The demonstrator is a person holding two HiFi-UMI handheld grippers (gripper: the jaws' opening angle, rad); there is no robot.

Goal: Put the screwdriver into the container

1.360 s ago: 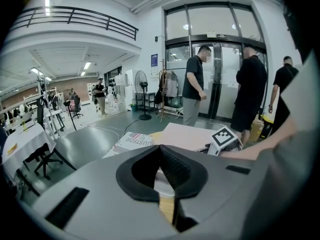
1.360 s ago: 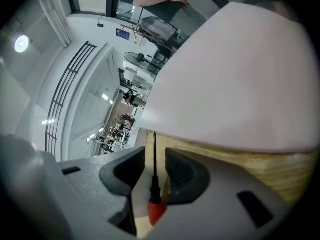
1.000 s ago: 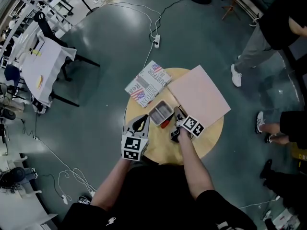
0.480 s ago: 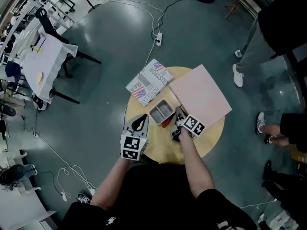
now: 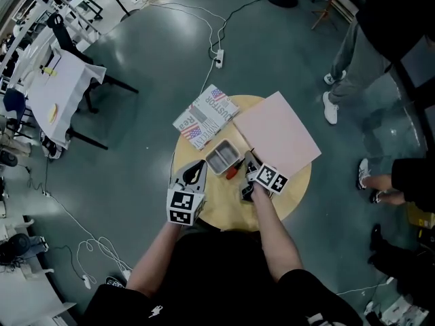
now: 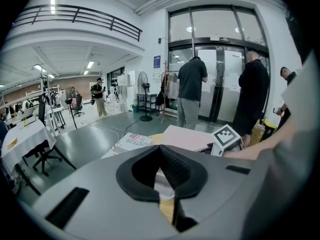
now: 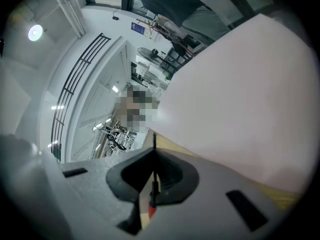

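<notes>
1 flag-printed magazine (image 5: 205, 116), "USTOR" legible, beside container (image 5: 222, 157)

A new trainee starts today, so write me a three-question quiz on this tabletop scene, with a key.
1. True or false: the screwdriver already lies inside the container.
2. Which gripper is shut on the screwdriver? A: left gripper. B: right gripper.
3. Fill in: the pink board lies on the round ____.

Key: 1 false, it is not in the container. 2 B, its jaws have just been closing on the thin shaft, red handle below them. 3 table.
</notes>
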